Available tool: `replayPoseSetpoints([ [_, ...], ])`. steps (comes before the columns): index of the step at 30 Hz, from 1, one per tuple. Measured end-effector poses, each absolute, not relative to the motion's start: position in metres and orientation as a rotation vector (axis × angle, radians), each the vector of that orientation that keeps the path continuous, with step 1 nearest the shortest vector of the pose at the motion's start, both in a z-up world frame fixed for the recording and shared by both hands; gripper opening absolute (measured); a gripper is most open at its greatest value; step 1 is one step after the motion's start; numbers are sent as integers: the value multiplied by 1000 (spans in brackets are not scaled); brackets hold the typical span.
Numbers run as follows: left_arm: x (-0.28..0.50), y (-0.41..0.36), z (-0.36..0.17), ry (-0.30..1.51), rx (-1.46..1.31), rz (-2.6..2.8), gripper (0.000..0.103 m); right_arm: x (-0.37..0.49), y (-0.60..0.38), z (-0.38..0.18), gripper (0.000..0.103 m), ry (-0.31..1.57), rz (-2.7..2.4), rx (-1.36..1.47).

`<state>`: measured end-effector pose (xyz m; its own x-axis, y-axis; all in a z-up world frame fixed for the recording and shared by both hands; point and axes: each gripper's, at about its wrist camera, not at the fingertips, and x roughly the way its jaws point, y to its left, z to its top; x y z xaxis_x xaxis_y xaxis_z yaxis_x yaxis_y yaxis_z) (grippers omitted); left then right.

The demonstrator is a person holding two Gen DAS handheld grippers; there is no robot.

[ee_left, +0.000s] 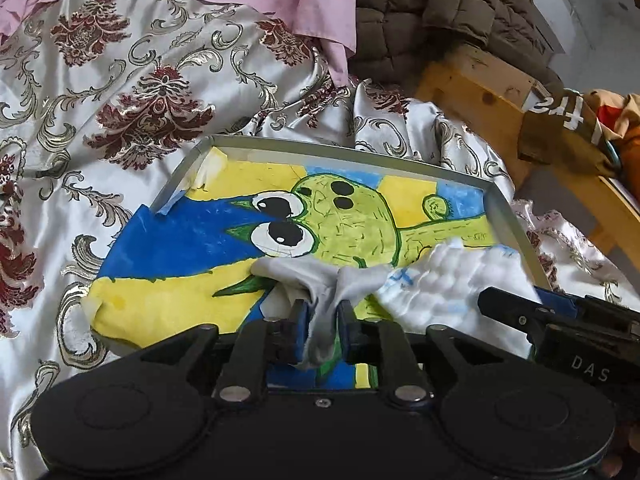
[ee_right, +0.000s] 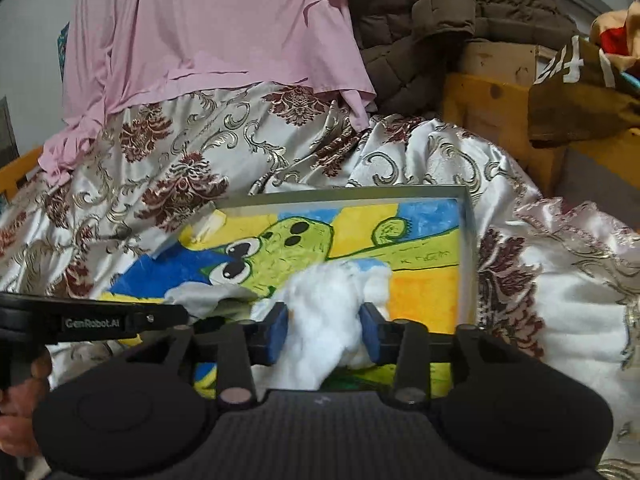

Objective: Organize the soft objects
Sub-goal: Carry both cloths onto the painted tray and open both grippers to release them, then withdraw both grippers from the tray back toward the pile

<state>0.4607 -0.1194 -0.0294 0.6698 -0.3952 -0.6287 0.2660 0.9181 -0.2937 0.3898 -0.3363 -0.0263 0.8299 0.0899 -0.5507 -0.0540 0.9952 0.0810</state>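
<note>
Grey cloth (ee_left: 320,284) sits pinched between the left gripper (ee_left: 322,320) jaws, trailing far and left over the painted tray (ee_left: 516,236). Just to its right, the right gripper (ee_right: 324,330) jaws clamp a white fluffy cloth (ee_right: 332,304), bunched above the tray's near-right corner on the satin bedspread (ee_left: 120,100).

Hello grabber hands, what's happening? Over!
Left gripper shut on grey cloth. Right gripper shut on white fluffy cloth. Both over the painted tray on the bedspread. Nothing in the way.
</note>
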Motion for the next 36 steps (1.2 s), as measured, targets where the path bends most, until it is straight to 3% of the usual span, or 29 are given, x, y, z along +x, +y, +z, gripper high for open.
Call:
replayPoseSetpoints([
  [5,446,-120,-21,723,-172,-377,39,377,-343,-26,66,588,55,75],
  [7,435,-119,-16,694,-160,-375,52,368,-345,-22,75,567,54,75],
  [13,391,-103,5,579,-195,-350,70,331,-342,2,101,471,43,55],
  [22,297,-71,46,397,-215,-305,99,243,-321,43,103,286,21,-19],
  [36,160,-23,70,287,-129,-321,102,108,-268,55,103,147,-8,-86],
])
